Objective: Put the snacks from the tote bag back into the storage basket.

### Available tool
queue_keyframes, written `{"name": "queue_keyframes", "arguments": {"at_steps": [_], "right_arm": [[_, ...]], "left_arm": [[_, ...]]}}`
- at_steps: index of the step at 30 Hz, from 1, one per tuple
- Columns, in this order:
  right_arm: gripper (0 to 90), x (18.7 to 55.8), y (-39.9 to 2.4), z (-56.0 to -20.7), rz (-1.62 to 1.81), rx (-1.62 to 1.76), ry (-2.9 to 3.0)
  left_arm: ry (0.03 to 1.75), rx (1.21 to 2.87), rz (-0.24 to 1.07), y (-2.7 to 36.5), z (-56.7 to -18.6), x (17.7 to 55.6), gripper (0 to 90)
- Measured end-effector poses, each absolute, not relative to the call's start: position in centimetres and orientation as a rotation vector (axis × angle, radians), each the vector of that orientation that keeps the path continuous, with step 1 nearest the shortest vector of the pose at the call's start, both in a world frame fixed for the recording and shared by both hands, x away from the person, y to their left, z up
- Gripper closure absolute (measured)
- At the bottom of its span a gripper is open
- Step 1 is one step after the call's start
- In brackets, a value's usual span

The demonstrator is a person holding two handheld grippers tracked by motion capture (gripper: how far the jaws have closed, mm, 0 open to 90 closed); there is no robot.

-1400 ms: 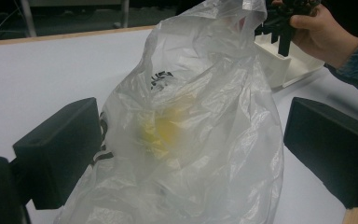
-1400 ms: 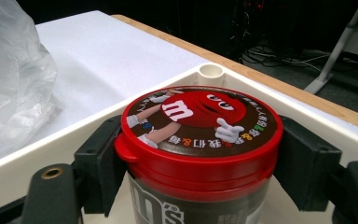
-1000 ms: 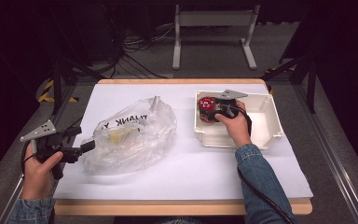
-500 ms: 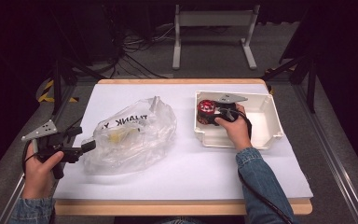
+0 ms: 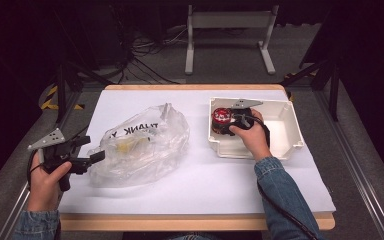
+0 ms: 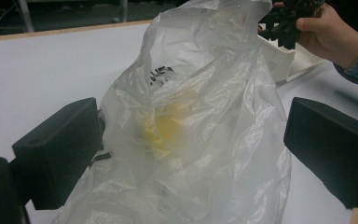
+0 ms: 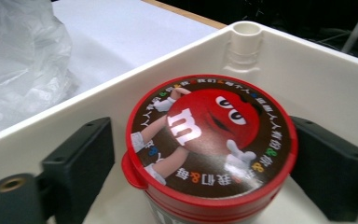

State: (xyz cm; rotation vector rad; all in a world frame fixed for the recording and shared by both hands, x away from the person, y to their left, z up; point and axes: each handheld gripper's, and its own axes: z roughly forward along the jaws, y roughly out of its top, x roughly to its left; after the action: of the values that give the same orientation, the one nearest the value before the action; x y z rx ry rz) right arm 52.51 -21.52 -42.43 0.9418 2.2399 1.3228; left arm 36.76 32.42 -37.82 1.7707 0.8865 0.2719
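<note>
Left hand pose: the left hand (image 5: 45, 175) comes in at the bottom left corner of the table (image 5: 200, 200), fist wrapped round the handle, holding the left gripper (image 5: 92, 150) roughly level and pointed toward the plastic bag (image 5: 140, 145)
Left gripper state: jaws spread wide, one on each side of the bag's near end; the film bulges between them, and whether either pad touches it I cannot tell
Right hand pose: the right hand (image 5: 250, 137) reaches forward over the near wall of the white bin (image 5: 290, 125), denim sleeve (image 5: 280, 190) trailing back to the table's front edge, the right gripper (image 5: 227, 122) aimed left at the red-lidded tub (image 5: 221, 117)
Right gripper state: jaws have just been opening; they stand either side of the tub with a sliver of gap at each side, so no pinch
Where the tub is: standing upright inside the bin, in its left end, close to the corner post
Right gripper view adds: the lid's print, a red cartoon candy figure ringed by small characters (image 7: 209, 130)
Left gripper view adds: something yellow (image 6: 168, 126) inside the bag, and the other hand at the bin, far off
Hard to make out: the yellow thing is blurred through the film; the tub's body is cut off below the lid; the bag's lettering reads upside down from the high view
</note>
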Motion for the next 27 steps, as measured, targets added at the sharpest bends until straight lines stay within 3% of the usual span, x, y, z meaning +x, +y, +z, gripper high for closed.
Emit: {"name": "queue_keyframes", "arguments": {"at_steps": [4,17,27], "right_arm": [[4.7,52.0,-22.1,-41.1,1.326,0.953,2.227],[6.5,47.5,-25.0,-36.4,1.367,0.942,2.199],[6.6,43.5,-27.1,-34.8,1.394,0.961,2.211]], "left_arm": [[0.886,1.781,0.270,32.3,-38.1,36.9,5.0],[0.875,1.756,0.262,31.5,-39.1,36.3,5.8],[0.919,1.730,0.282,31.1,-40.1,35.3,7.0]]}}
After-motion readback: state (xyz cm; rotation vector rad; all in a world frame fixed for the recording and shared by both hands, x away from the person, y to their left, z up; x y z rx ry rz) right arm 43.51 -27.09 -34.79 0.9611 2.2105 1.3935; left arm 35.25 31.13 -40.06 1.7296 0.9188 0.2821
